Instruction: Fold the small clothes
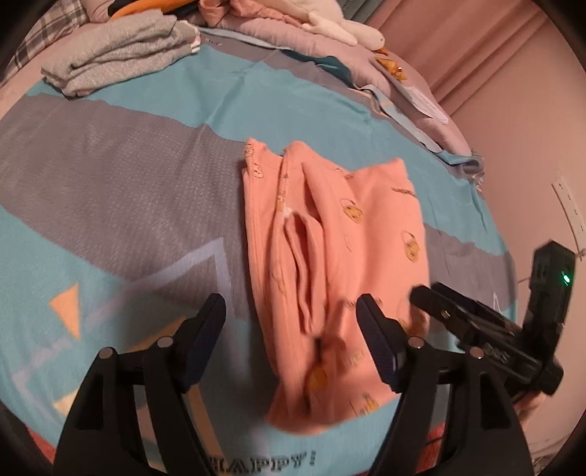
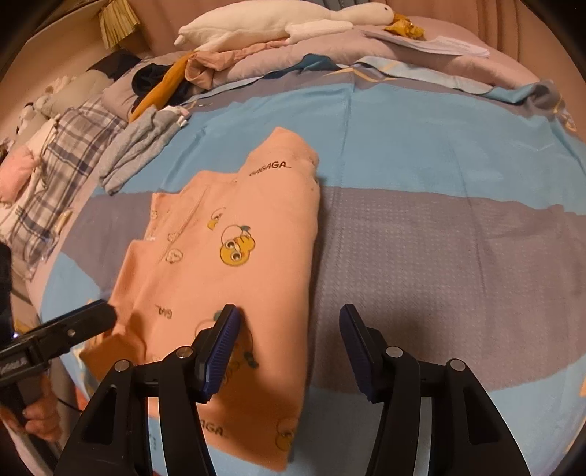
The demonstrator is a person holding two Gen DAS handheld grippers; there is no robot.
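Observation:
A small pink garment with yellow duck prints (image 1: 340, 256) lies folded lengthwise on the blue and grey bedspread (image 1: 128, 175). My left gripper (image 1: 291, 318) is open and empty, just above the garment's near end. The right gripper shows at its right edge (image 1: 476, 322). In the right wrist view the same garment (image 2: 227, 278) lies left of centre. My right gripper (image 2: 289, 329) is open and empty, its left finger (image 2: 219, 344) over the garment's near right part. The left gripper's tip (image 2: 91, 318) sits at the garment's left edge.
A folded grey garment (image 1: 121, 55) lies at the far left of the bed and also shows in the right wrist view (image 2: 143, 146). A heap of clothes and a white plush goose (image 2: 285, 25) lie along the far side. A plaid pillow (image 2: 62, 175) is on the left.

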